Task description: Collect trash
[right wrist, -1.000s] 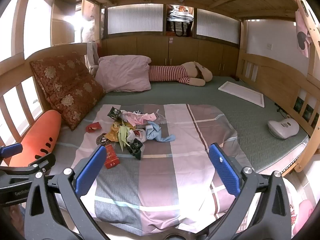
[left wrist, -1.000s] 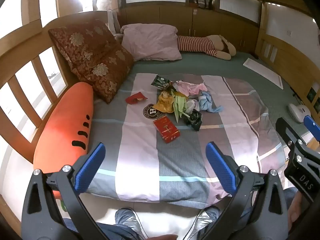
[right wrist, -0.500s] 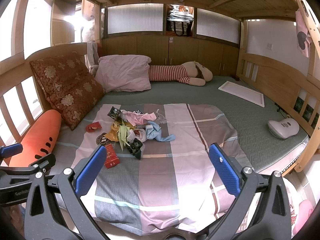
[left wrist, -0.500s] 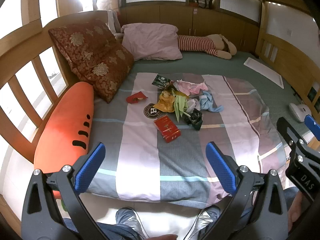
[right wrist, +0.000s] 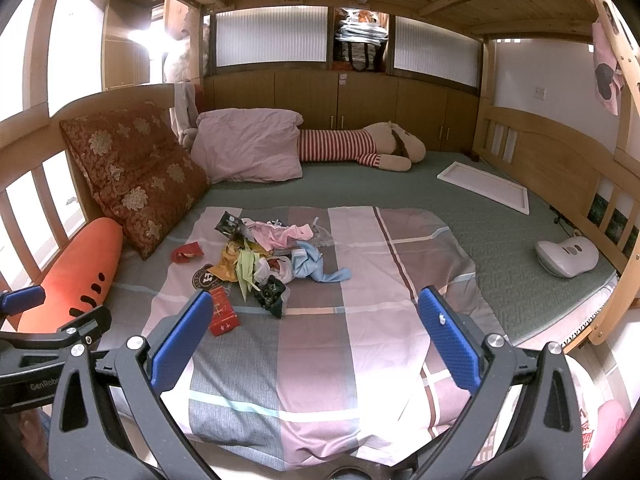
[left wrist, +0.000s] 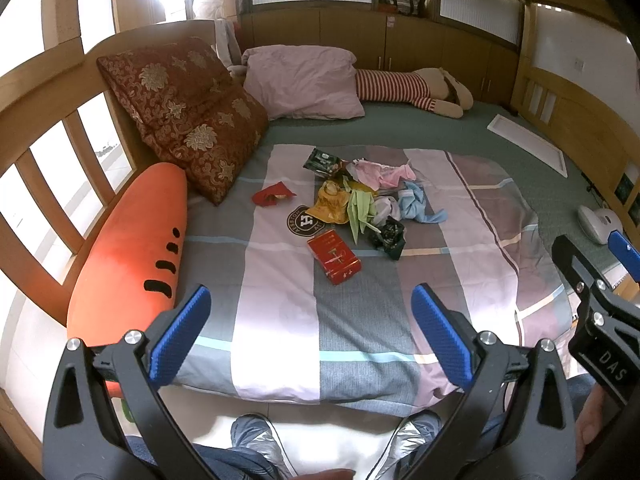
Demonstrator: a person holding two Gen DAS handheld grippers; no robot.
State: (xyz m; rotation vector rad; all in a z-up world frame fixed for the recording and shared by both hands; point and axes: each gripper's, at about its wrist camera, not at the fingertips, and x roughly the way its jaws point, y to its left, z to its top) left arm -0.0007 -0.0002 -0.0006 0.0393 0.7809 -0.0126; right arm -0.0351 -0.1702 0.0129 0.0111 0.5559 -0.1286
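Note:
A heap of trash (left wrist: 360,196) (right wrist: 264,256) lies on the striped blanket (left wrist: 280,300) in the middle of the bed: wrappers, crumpled pink, blue and green pieces, a dark packet. A flat red packet (left wrist: 334,256) (right wrist: 223,312) lies nearest to me, and a small red wrapper (left wrist: 273,195) (right wrist: 186,252) sits apart on the left. My left gripper (left wrist: 310,324) hovers open near the bed's front edge, well short of the heap. My right gripper (right wrist: 314,328) is open too, held over the blanket's front part. Both hold nothing.
A carrot-shaped cushion (left wrist: 132,248) lies along the left rail, with a patterned brown pillow (left wrist: 188,112) and a pink pillow (left wrist: 304,84) behind. A striped plush toy (left wrist: 408,90), a white board (left wrist: 528,142) and a white device (left wrist: 598,222) lie on the green mattress. A person's shoes (left wrist: 260,444) stand below.
Both grippers have drifted very slightly; the scene is almost unchanged and nothing was picked up.

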